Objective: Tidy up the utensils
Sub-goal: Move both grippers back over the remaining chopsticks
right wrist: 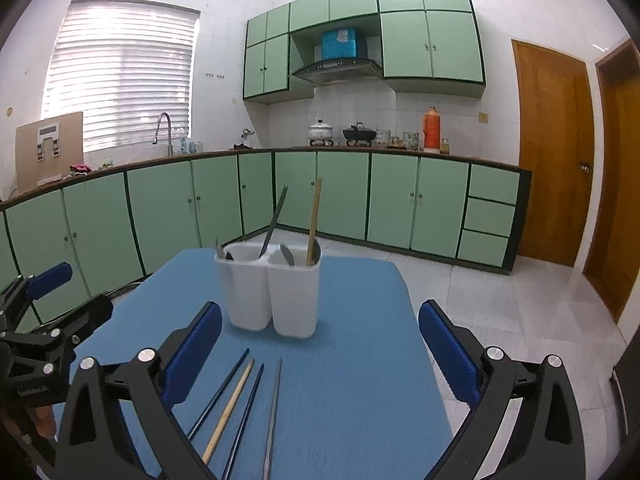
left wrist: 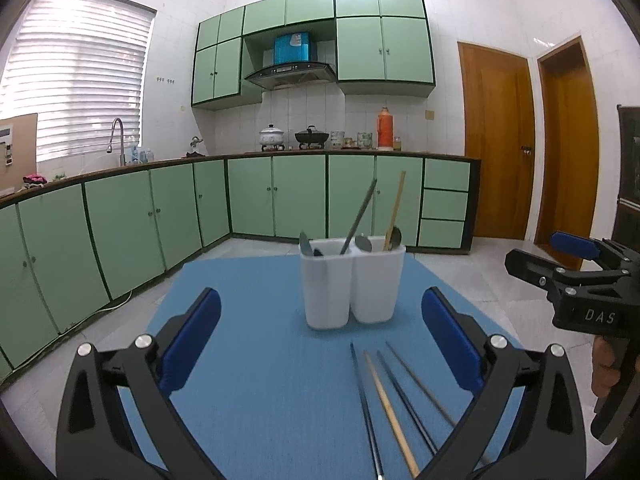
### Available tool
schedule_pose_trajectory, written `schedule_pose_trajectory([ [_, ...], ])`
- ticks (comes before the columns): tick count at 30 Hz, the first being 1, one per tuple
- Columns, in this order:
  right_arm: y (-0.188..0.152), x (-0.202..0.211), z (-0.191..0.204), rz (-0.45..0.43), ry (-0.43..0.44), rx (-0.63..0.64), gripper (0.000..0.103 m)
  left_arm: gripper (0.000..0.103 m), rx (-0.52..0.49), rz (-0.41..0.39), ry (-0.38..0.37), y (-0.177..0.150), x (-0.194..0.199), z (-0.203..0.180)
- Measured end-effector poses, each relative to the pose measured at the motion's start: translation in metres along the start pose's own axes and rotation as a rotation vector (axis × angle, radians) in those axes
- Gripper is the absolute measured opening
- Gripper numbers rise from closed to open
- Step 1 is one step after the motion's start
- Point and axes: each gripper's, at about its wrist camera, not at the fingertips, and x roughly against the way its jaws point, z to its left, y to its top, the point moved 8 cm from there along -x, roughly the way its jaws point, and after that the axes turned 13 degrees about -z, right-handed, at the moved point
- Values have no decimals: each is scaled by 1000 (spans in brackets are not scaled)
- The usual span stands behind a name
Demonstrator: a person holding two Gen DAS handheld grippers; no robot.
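A white two-compartment utensil holder (left wrist: pixel 352 284) (right wrist: pixel 276 292) stands on a blue table (left wrist: pixel 260 360) (right wrist: pixel 360 360). It holds a dark chopstick, a wooden chopstick (left wrist: pixel 395 208) (right wrist: pixel 314 220) and several spoons. Several loose chopsticks lie on the table in front of it: a wooden one (left wrist: pixel 390 408) (right wrist: pixel 230 408), dark ones (left wrist: pixel 364 404) (right wrist: pixel 218 394) and a metal one (left wrist: pixel 420 384) (right wrist: pixel 272 416). My left gripper (left wrist: pixel 320 344) is open and empty, above the table. My right gripper (right wrist: pixel 320 348) is open and empty too; it also shows in the left wrist view (left wrist: pixel 568 264).
Green kitchen cabinets (left wrist: pixel 160 208) (right wrist: pixel 400 200) run along the far walls under a counter with pots, a sink tap (left wrist: pixel 116 136) and an orange flask (right wrist: pixel 432 128). Wooden doors (left wrist: pixel 496 140) (right wrist: pixel 552 152) stand at the right. White tiled floor surrounds the table.
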Motion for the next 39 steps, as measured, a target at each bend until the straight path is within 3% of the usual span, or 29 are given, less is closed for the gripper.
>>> schedule_pose_trajectory([
  [21, -113, 46, 18, 126, -26, -40, 97, 98, -8, 123, 26, -80, 42, -1],
  [39, -164, 69, 26, 106, -23, -38, 93, 98, 10, 178, 50, -127, 54, 0],
])
